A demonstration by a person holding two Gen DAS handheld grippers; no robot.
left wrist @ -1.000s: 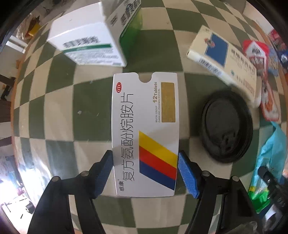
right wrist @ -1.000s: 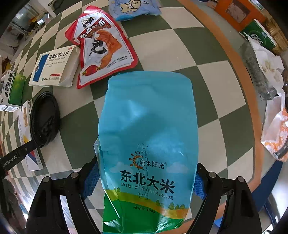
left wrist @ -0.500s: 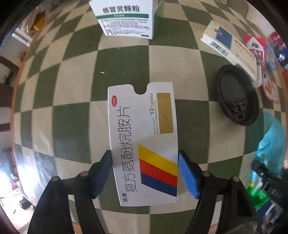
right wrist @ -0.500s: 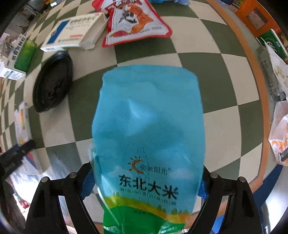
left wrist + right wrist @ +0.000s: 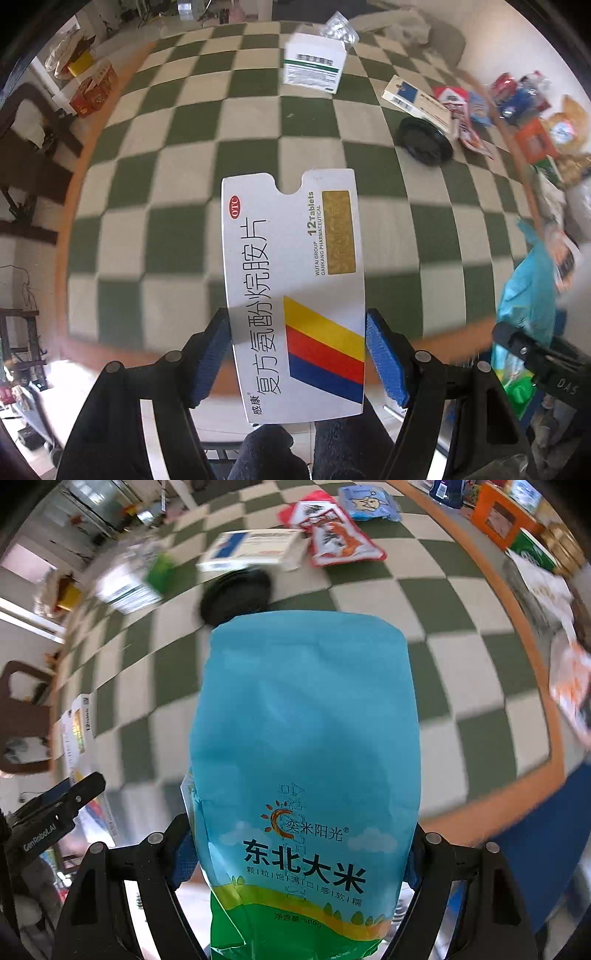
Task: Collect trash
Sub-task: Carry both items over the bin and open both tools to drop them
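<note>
Both lifted off table: left gripper [image 5: 297, 356] clamps pill box [image 5: 295, 295], right gripper [image 5: 301, 853] rice bag [image 5: 306, 757]

A: What carries it all?

B: A round bench [image 5: 177, 122] with a green-and-cream checked cloth and an orange rim.

A: And what lies on it?

B: A white medicine box with a green stripe [image 5: 314, 68] stands near the far side. Right of it lies a flat white-and-blue carton [image 5: 415, 98], with a black round lid [image 5: 424, 140] just beside it, maybe tucked under its edge. Next to the carton lies a red snack packet [image 5: 332, 535], then a pale blue packet [image 5: 369, 504]. Much of it is blurred.
</note>
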